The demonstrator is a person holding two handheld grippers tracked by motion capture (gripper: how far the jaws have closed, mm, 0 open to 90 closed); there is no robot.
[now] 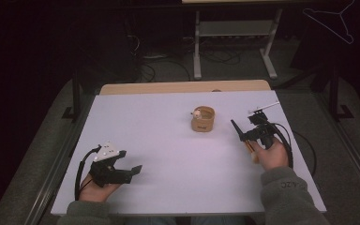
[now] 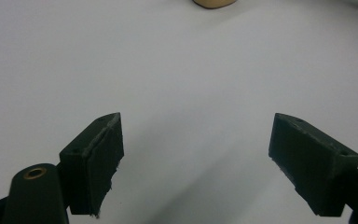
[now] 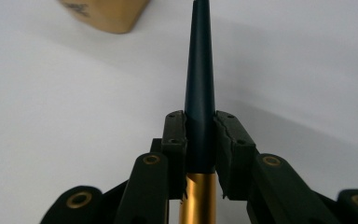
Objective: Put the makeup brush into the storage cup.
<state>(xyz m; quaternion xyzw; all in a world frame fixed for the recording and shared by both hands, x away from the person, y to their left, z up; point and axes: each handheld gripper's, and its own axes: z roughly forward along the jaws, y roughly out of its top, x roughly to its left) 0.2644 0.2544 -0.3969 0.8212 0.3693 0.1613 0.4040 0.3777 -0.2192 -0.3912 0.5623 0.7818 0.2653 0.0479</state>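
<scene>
While my right gripper [image 3: 200,140] clamps the pen [image 3: 199,88], its tip points at 11 o'clock toward the cup [image 1: 202,119]. My left gripper [image 2: 196,158] rests agape at 7 o'clock.

Black-and-gold brush handle [image 3: 199,93], tan holder [image 1: 202,119], white table [image 1: 168,140], black right claw [image 3: 200,135]

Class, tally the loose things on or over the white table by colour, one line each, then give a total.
Tan: 1, the holder.
Dark with a gold end: 1, the tapered brush handle, clamped in the right claw.
Total: 2.
</scene>
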